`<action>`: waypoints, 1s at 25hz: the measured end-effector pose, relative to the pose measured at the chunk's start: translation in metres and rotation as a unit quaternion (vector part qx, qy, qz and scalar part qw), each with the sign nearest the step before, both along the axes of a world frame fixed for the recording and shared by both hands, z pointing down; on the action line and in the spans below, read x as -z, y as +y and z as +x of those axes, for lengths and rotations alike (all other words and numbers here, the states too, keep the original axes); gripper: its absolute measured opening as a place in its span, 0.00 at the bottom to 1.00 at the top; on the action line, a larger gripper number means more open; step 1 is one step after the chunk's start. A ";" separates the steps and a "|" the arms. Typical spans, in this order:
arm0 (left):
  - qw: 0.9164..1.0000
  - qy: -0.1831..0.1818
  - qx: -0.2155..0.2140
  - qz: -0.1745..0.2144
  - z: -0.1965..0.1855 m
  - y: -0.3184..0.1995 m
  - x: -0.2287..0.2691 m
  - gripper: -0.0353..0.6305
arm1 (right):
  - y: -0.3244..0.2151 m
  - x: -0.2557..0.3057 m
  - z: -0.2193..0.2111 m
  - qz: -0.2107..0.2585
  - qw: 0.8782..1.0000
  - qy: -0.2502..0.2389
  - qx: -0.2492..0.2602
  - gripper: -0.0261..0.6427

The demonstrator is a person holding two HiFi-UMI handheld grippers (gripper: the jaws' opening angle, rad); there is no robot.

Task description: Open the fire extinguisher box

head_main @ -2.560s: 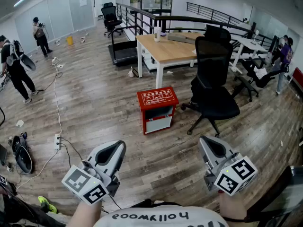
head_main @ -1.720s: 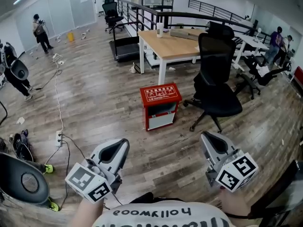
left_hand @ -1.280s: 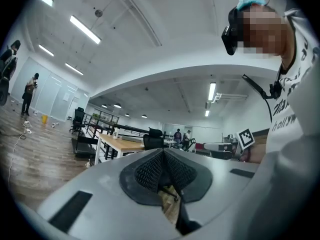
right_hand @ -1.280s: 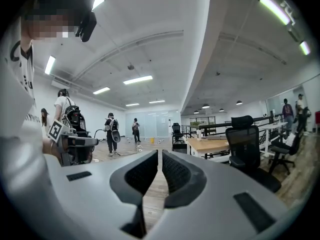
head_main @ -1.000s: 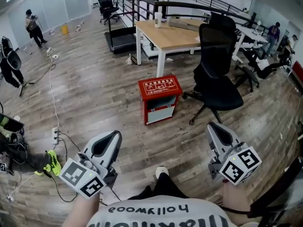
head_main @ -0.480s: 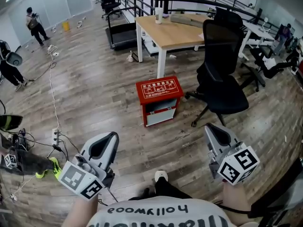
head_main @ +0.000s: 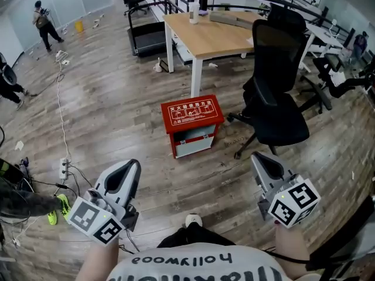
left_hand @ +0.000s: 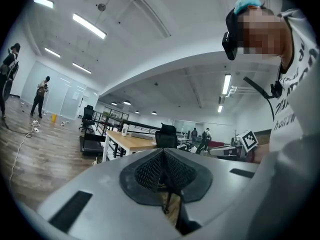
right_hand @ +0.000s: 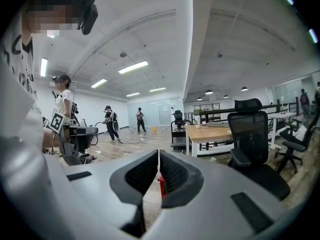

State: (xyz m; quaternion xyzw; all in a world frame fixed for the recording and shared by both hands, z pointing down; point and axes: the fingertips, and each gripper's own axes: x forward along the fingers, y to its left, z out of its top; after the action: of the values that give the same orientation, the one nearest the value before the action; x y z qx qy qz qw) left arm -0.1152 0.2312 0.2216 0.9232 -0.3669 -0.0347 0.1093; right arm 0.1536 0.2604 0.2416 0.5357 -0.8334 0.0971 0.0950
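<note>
The red fire extinguisher box (head_main: 191,123) stands on the wood floor ahead of me, lid with white print down, a grey panel in its front. Both grippers are held low, well short of it. My left gripper (head_main: 128,168) is at the lower left, its pads pressed together with nothing between them in the left gripper view (left_hand: 163,153). On the lower right, my right gripper (head_main: 261,160) is also shut and empty (right_hand: 158,155); a sliver of the red box (right_hand: 161,185) shows just below its fingertips.
A black office chair (head_main: 276,101) stands right of the box, a wooden table (head_main: 218,35) behind it. A white cable and power strip (head_main: 63,167) run along the floor at the left. My shoe (head_main: 193,220) shows below. People stand far left (head_main: 42,17).
The box has come nearer and sits lower in the head view. Both grippers moved forward with me, still shut. The bent-over person at the left edge has slid mostly out of frame.
</note>
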 end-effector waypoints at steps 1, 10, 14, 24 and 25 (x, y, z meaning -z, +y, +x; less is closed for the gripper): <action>1.000 -0.001 0.001 -0.001 0.004 -0.003 -0.002 0.06 | -0.005 -0.001 0.003 -0.001 1.000 -0.001 0.002 0.06; 1.000 -0.016 0.017 0.005 0.026 -0.024 -0.001 0.06 | -0.044 -0.007 0.015 -0.007 0.999 -0.005 0.036 0.06; 0.999 -0.025 0.022 -0.007 0.026 -0.028 -0.011 0.06 | -0.054 -0.015 0.012 -0.013 0.999 -0.010 0.046 0.06; 1.000 -0.014 0.002 -0.012 0.038 -0.076 -0.021 0.06 | -0.084 -0.028 0.025 -0.029 0.999 -0.004 0.027 0.06; 1.000 -0.012 -0.002 -0.009 0.040 -0.083 -0.019 0.06 | -0.088 -0.028 0.027 -0.031 0.999 -0.002 0.023 0.06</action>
State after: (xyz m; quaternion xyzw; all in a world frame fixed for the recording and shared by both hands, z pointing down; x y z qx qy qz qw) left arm -0.0756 0.1483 0.2410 0.9230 -0.3671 -0.0203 0.1136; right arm 0.1806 0.1722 0.2697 0.5133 -0.8420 0.1221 0.1123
